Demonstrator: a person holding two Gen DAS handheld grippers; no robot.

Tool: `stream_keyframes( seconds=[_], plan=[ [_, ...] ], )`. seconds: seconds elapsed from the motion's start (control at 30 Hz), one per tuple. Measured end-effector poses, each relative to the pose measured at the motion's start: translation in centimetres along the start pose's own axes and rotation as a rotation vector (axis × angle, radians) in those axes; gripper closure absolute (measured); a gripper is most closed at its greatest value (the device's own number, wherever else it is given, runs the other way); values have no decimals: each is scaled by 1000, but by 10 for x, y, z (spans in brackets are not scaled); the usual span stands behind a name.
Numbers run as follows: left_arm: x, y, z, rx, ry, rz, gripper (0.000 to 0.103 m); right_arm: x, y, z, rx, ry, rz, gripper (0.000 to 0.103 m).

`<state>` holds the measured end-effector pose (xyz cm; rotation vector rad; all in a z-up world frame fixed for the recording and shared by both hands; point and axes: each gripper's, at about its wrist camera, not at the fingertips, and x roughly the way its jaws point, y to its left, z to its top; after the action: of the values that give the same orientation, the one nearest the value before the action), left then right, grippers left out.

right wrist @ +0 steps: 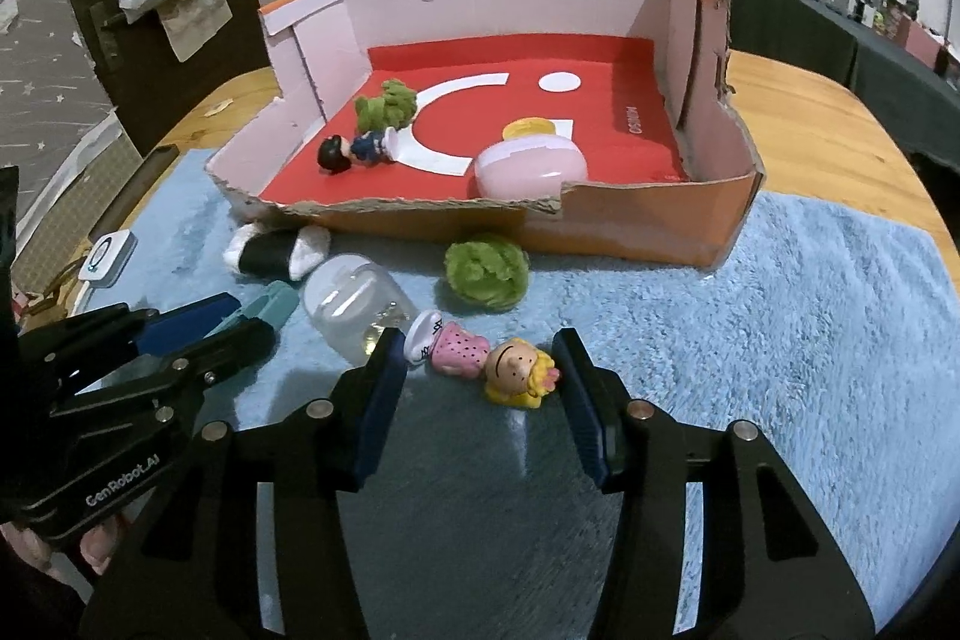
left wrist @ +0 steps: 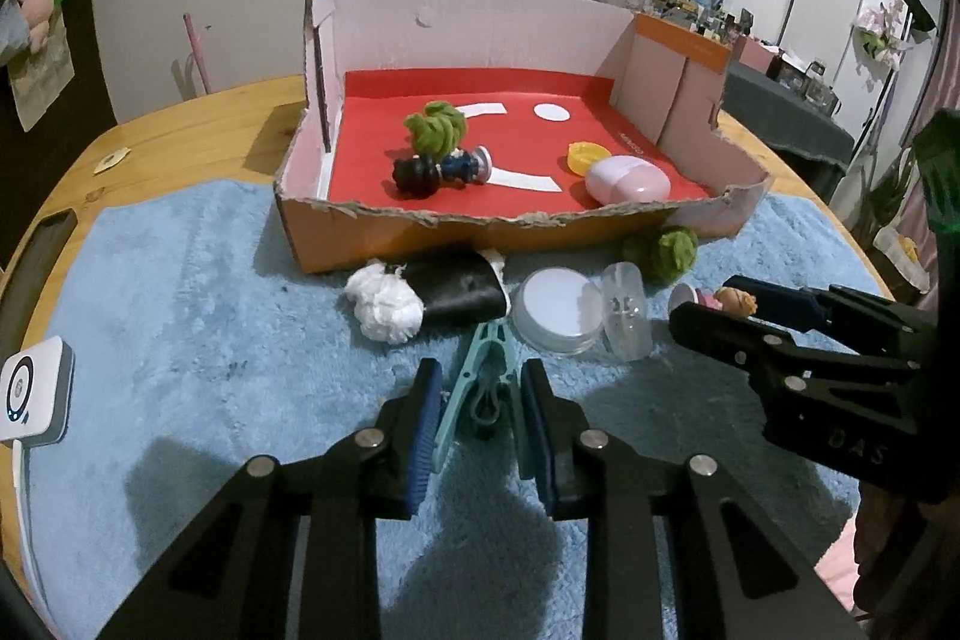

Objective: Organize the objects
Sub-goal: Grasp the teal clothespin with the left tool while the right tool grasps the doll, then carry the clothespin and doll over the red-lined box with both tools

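A teal clothes peg (left wrist: 480, 388) lies on the blue towel (left wrist: 198, 316), and my left gripper (left wrist: 480, 370) is shut on it; the same gripper (right wrist: 240, 316) shows at the left of the right wrist view. A small figurine (right wrist: 480, 361) in a pink dress with yellow hair lies on its side between the pads of my right gripper (right wrist: 480, 340), which press on its base and its hair. Seen from the left wrist, the right gripper (left wrist: 714, 301) holds that figurine (left wrist: 735, 301) at the right.
An open cardboard box (left wrist: 420, 238) with a red floor holds a green yarn ball (left wrist: 435, 130), a dark-haired figurine (left wrist: 444, 169), a pink case (left wrist: 627, 181) and a yellow cap (left wrist: 585, 157). In front lie a black-and-white plush (left wrist: 432, 298), a clear jar (left wrist: 576, 310) and a green ball (right wrist: 486, 271).
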<state>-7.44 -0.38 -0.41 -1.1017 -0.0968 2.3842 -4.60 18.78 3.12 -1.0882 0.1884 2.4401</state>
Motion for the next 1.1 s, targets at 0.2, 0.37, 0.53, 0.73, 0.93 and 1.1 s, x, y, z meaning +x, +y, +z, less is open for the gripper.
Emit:
stream_keyframes(
  seconds=[0.2,0.37,0.53,0.73,0.93,1.1],
  plan=[
    [-8,0,-2,-1,-22,-12,75,-6,5,-3,-7,-5,13,54],
    [-15,-2,-1,4,-41,-17,76,-11,7,-2,-8,-18,21,54],
    [-22,-2,0,-5,-56,-32,76,-19,11,1,-18,-38,31,54],
    [-29,-3,4,-3,-72,-31,76,-23,13,2,-21,-48,38,54],
    [-31,-3,11,-6,-85,-29,76,-28,15,6,-28,-62,44,54],
    [-32,-3,16,-6,-91,-26,76,-32,17,11,-35,-76,44,54]
  ],
)
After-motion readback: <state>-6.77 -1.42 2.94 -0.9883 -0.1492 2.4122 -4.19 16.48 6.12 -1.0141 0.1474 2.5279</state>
